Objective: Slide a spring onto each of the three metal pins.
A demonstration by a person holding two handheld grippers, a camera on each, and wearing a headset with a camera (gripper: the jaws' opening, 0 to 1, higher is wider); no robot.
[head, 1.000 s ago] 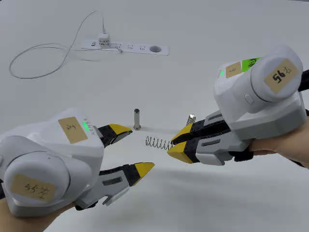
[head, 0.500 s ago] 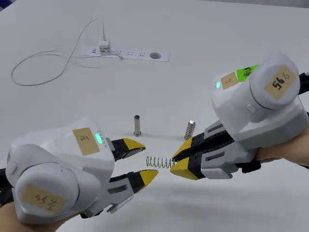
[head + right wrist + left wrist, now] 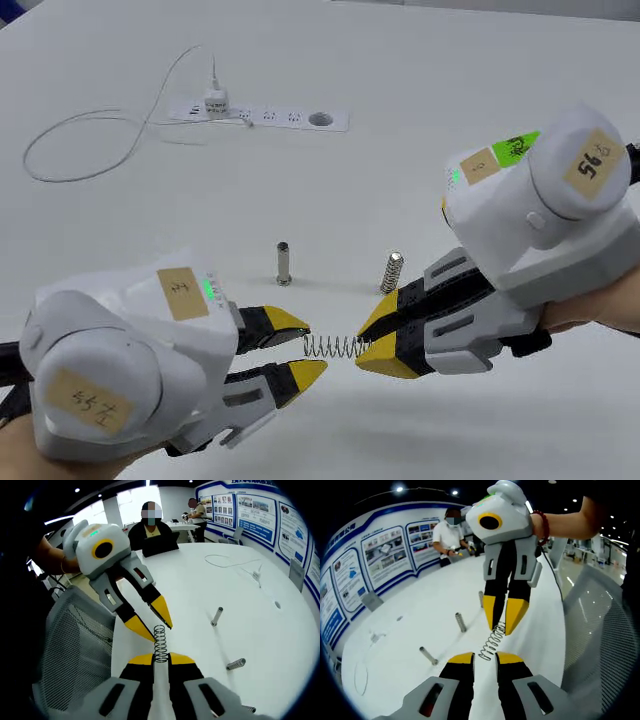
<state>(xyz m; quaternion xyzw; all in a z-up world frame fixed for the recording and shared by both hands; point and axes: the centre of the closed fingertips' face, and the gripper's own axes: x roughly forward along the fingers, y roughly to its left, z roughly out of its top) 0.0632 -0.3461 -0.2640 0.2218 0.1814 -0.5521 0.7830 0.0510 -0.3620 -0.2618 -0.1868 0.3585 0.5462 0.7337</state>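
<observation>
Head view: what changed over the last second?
The left gripper moved in toward the right gripper; its open jaws now straddle the free end of the spring. The right gripper stays shut on the other end. The bare pin and sprung pin stand unchanged.

Open table [image 3: 420, 150] round bare pin [image 3: 283, 262]; sprung pin [image 3: 393, 271] nr right gripper [image 3: 361, 350].

The left tool [image 3: 312, 345] has a white shell, black jaws with yellow tips, tan labels with dark handwriting and a small green light. The right tool [image 3: 359, 350] wears the same white, black and yellow, with grey panels, tan labels and a bright green sticker. The spring [image 3: 335, 347] is silvery grey, as are the bare pin [image 3: 283, 262] and the spring-clad pin [image 3: 393, 272]. The surface [image 3: 450, 130] is white, and so is the power strip [image 3: 270, 117].
</observation>
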